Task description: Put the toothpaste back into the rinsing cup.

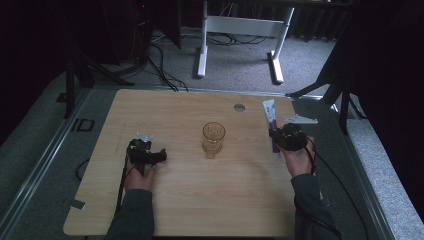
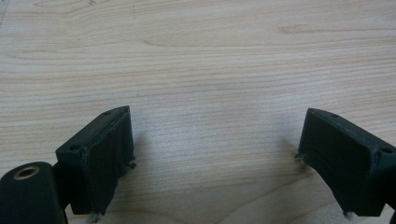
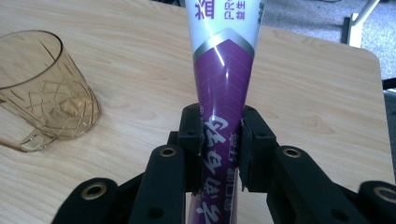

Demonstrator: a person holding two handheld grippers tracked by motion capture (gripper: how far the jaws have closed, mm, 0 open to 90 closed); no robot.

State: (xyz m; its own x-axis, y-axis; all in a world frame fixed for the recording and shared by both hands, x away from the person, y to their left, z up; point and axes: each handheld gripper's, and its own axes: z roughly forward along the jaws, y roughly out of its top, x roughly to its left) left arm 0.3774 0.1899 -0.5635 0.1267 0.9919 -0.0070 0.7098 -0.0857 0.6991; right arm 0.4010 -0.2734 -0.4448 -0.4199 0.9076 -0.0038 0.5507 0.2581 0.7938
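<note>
Now, at the left of the worktop [image 1: 175, 200] your left gripper [image 1: 145, 155] sits low over the bare wood, with your left hand [image 1: 140, 178] behind it. In the left gripper view its jaws stand wide apart with nothing but wood grain between them.

Near the middle of the worktop stands an amber glass cup [image 1: 213, 140], upright, patterned with cut lines, well apart from both grippers. In the right gripper view the same cup [image 3: 44, 88] lies to the left of the jaws, clear of them.

At the right, your right gripper [image 1: 280, 137] is clamped on a toothpaste tube [image 1: 271, 122]. The tube is white at its far end and purple lower down; in the high view it runs away from you along the worktop's right side. In the right gripper view the two pads [image 3: 192, 140] press on the purple part of the tube [image 3: 224, 70] from both sides, and the tube widens away from the gripper. Your right hand [image 1: 298, 159] holds the gripper from behind, near the worktop's right edge.
</note>
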